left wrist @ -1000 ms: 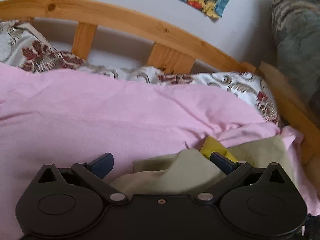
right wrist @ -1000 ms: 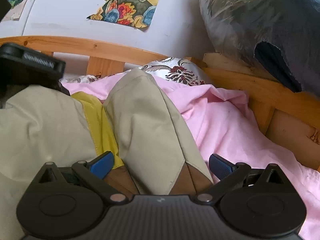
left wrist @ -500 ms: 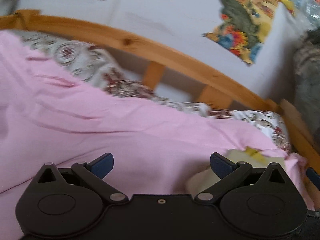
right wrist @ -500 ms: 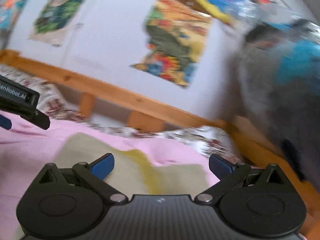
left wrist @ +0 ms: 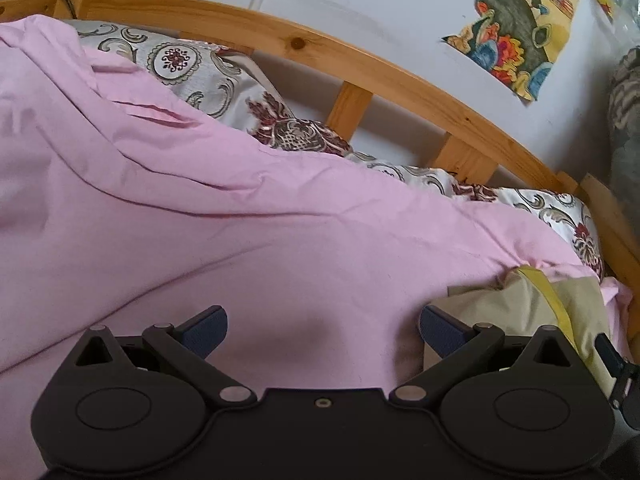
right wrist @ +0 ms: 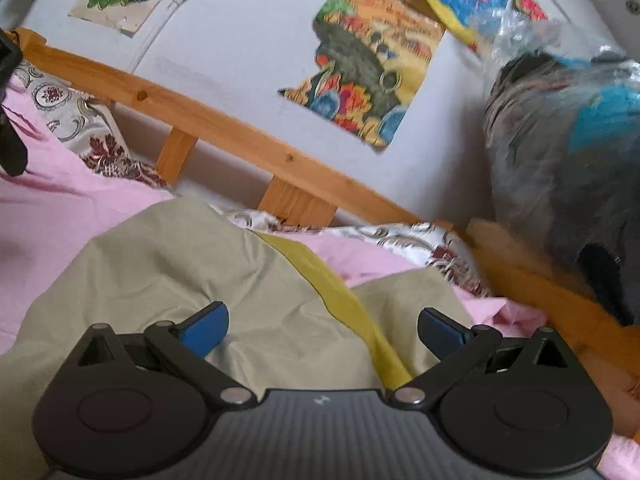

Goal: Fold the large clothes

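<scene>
A khaki garment (right wrist: 192,280) with a yellow stripe (right wrist: 340,304) lies bunched on the pink bedsheet (left wrist: 240,220). In the left wrist view the garment (left wrist: 520,304) sits at the lower right, beside my right finger pad. My left gripper (left wrist: 323,326) is open and empty over bare pink sheet. My right gripper (right wrist: 323,326) is open and empty, hovering over the garment with the yellow stripe between its jaws. Part of the left gripper (right wrist: 10,120) shows at the far left of the right wrist view.
A curved wooden headboard (left wrist: 360,64) runs behind the bed, with patterned pillows (left wrist: 192,68) against it. Torn colourful posters (right wrist: 372,64) hang on the white wall. A dark bundle in plastic (right wrist: 568,160) sits at the right on the wooden frame.
Both grippers have let go of the garment and pulled back. The left has swung left over the pink sheet. The garment has dropped onto the bed and lies flatter.
</scene>
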{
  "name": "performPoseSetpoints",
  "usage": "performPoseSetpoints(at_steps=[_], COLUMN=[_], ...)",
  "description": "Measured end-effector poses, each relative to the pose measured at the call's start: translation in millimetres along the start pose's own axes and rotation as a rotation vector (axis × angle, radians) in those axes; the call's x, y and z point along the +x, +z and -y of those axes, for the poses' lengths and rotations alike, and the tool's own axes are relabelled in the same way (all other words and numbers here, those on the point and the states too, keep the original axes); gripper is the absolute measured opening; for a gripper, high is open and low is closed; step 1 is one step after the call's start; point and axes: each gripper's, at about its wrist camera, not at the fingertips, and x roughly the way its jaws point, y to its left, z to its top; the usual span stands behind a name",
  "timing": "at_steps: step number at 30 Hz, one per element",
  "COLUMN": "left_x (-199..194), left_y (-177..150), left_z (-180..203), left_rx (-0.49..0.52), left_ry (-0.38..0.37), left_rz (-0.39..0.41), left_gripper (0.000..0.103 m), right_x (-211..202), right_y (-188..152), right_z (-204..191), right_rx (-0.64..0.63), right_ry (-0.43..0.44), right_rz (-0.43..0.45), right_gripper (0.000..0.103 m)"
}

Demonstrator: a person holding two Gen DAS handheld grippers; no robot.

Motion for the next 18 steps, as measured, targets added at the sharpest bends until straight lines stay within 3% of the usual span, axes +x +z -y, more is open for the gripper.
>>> performPoseSetpoints(at_steps=[10,18], left_x=[-19,-32], left_y=[-18,-23], left_z=[18,33], left_rx=[0.054,0.092], left_ry=[-0.042,-0.061], left_rz=[-0.107,-0.124], left_gripper=[0.102,0.102], right_x=[-9,-17], right_y=[2,12], right_z=[7,44], right_rx=[0.022,0.15], right_ry=[-0.032,0.09], right_rz=[0.049,0.027], right_gripper=[0.103,0.103])
